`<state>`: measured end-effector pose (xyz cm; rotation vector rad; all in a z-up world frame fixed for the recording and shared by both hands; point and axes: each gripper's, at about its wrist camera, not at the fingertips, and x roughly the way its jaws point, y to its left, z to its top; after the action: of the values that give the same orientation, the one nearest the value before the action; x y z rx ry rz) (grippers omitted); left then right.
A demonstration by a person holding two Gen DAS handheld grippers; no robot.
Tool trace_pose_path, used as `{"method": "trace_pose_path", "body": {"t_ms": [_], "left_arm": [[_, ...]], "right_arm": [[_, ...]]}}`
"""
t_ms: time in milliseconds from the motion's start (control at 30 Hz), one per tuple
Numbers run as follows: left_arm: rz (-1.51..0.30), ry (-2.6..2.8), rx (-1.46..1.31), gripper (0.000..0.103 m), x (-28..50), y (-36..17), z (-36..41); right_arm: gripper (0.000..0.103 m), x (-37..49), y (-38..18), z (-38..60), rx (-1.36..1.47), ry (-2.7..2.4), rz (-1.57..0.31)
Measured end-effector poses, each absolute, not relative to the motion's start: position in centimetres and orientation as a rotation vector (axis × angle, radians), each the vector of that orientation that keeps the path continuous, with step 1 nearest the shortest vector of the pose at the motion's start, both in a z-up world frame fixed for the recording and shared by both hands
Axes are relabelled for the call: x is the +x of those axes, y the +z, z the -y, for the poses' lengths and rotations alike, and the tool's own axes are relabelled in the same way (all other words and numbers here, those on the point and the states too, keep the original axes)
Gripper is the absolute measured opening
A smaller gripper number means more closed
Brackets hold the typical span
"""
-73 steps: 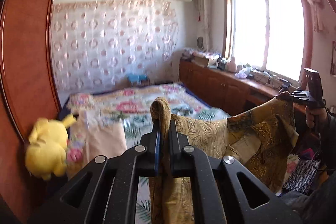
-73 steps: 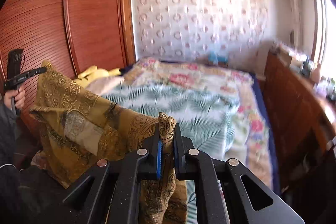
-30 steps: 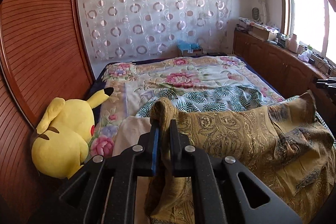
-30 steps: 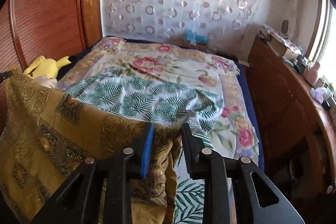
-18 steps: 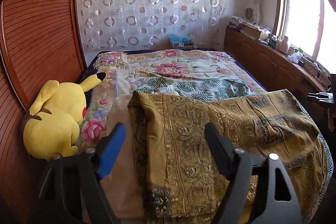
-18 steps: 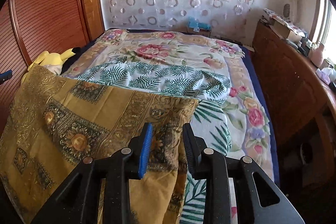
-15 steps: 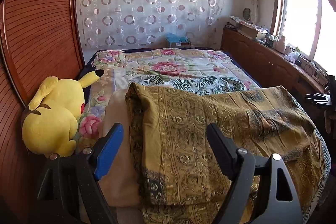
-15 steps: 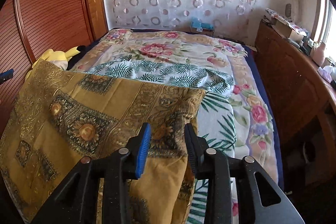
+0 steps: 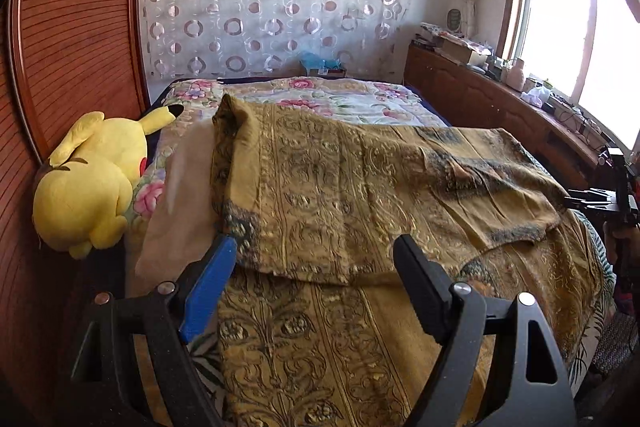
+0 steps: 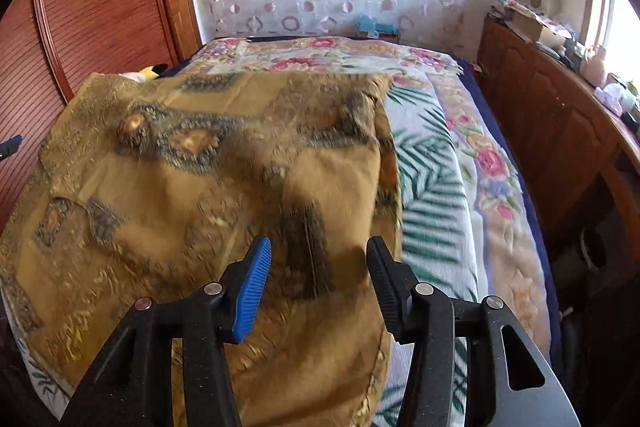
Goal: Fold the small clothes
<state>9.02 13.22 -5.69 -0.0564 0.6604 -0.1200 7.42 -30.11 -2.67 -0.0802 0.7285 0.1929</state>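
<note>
I see the gold patterned cloth [image 9: 360,187] lying folded over on the bed [image 10: 440,155]. My left gripper [image 9: 312,267] stands wide, empty. My right gripper [image 10: 318,267], jaws just opened, stands half-wide above the cloth, pads clear.

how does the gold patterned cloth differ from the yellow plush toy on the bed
The gold patterned cloth lies spread wide and flat, its top part folded over; the yellow plush toy is a plump lump on its side. The cloth is dull gold with dark ornate borders; the toy is plain bright yellow with black ear tips. The cloth covers the near bed; the toy sits at its left edge, by the wooden wall. Neither is held.
</note>
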Motion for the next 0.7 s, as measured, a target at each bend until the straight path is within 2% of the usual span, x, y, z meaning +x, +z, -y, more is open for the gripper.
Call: {"method": "trace_pose_path", "body": {"t_ms": [433, 467, 533, 633, 700], "left_arm": [[-0.704, -0.106, -0.03, 0.081, 8.5, -8.1, -13.6], [-0.706, -0.106, -0.027, 0.079, 8.6, -8.2, -13.8], [-0.711, -0.092, -0.009, 0.064, 8.9, -8.2, -13.9], [-0.723, -0.069, 0.006, 0.055, 9.6, -8.2, -14.3], [-0.727, -0.054, 0.026, 0.053, 10.4, -8.1, -14.3]], "right_arm": [[0.052, 8.7, -3.9, 29.6, -0.086, 0.183, -0.749], [0.052, 8.6, -3.9, 29.5, -0.082, 0.185, -0.745], [0.052, 8.7, -3.9, 29.9, -0.068, 0.183, -0.749], [0.052, 8.6, -4.2, 30.1, -0.061, 0.187, -0.748], [0.052, 8.4, -4.1, 30.1, -0.064, 0.186, -0.747]]}}
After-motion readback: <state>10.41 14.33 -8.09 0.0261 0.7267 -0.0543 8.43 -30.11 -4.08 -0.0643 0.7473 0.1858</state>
